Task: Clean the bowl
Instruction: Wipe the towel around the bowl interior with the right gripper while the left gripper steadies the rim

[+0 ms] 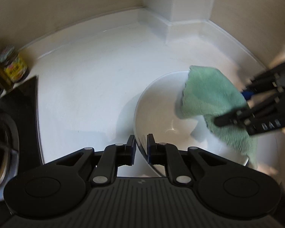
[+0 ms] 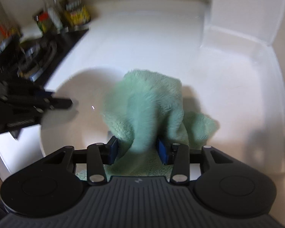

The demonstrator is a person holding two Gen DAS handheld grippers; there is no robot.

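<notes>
Bowl: white, glossy, smooth inside, sitting on the white counter toward its right part, well off the back corner. Left gripper pinches the bowl's near rim, one finger inside, one outside. Green fluffy cloth hangs into the bowl, bunched between the right gripper fingers, which clamp it. Right wrist view alone shows bottles beside the black stove at the counter's back left.

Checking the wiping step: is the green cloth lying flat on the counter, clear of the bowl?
No. The green cloth hangs from the right gripper and drapes over the rim into the white bowl.
</notes>
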